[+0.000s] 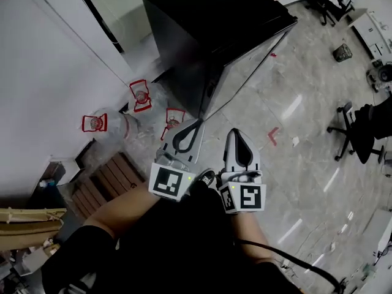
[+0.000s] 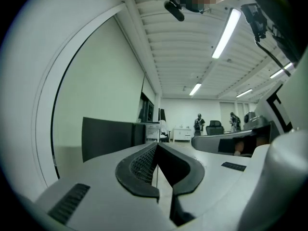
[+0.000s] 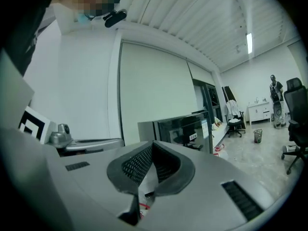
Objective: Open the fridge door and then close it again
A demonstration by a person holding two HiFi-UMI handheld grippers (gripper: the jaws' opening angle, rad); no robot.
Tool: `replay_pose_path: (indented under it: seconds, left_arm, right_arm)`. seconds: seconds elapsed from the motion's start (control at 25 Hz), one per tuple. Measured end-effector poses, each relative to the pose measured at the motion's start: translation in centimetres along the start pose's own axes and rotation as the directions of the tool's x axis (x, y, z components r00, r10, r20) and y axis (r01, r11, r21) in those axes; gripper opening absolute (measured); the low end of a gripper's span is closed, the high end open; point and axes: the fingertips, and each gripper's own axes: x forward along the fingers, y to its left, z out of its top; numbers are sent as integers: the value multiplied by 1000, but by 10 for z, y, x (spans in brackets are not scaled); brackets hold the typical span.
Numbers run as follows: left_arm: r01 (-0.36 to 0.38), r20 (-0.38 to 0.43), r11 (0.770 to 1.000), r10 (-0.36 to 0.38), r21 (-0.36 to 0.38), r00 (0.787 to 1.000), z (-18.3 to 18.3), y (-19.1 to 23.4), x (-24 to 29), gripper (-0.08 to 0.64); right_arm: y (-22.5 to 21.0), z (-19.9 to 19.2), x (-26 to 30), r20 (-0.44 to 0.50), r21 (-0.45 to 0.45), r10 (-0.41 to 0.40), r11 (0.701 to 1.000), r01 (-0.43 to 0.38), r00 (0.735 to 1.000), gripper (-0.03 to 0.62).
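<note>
The black fridge (image 1: 214,23) stands ahead on the floor, its glossy door face (image 1: 245,66) turned to the right and lying flush with the body. My left gripper (image 1: 197,122) hangs just short of the fridge's lower front corner, shut with nothing in it. My right gripper (image 1: 233,131) is beside it, also shut and empty. In the left gripper view the jaws (image 2: 157,145) meet at the tips and the fridge (image 2: 108,136) shows as a dark box at the left. In the right gripper view the closed jaws (image 3: 153,143) point at the fridge (image 3: 185,128).
Three water jugs with red handles (image 1: 141,95) (image 1: 95,123) (image 1: 174,118) stand left of the fridge by the white wall (image 1: 43,72). A wooden pallet (image 1: 104,179) lies lower left. An office chair (image 1: 361,130) stands at the right. People (image 2: 198,123) stand far off.
</note>
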Motion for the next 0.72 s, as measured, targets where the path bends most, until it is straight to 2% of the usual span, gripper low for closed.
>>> replay_pose_path:
  seconds: [0.16, 0.4, 0.6, 0.72]
  left_arm:
    - [39, 30, 999, -38, -12, 999, 36, -9, -32, 6]
    - [47, 57, 999, -49, 22, 997, 60, -13, -67, 6]
    - [54, 57, 998, -57, 44, 997, 72, -22, -69, 6]
    - [66, 51, 997, -67, 29, 996, 79, -28, -66, 6]
  right_arm:
    - [30, 23, -16, 6, -25, 28, 999, -28, 1000, 15]
    - [65, 42, -35, 19, -70, 70, 995, -69, 997, 15]
    - [69, 59, -41, 31, -89, 87, 992, -84, 996, 15]
    - [69, 67, -44, 35, -113, 109, 988, -105, 993, 15]
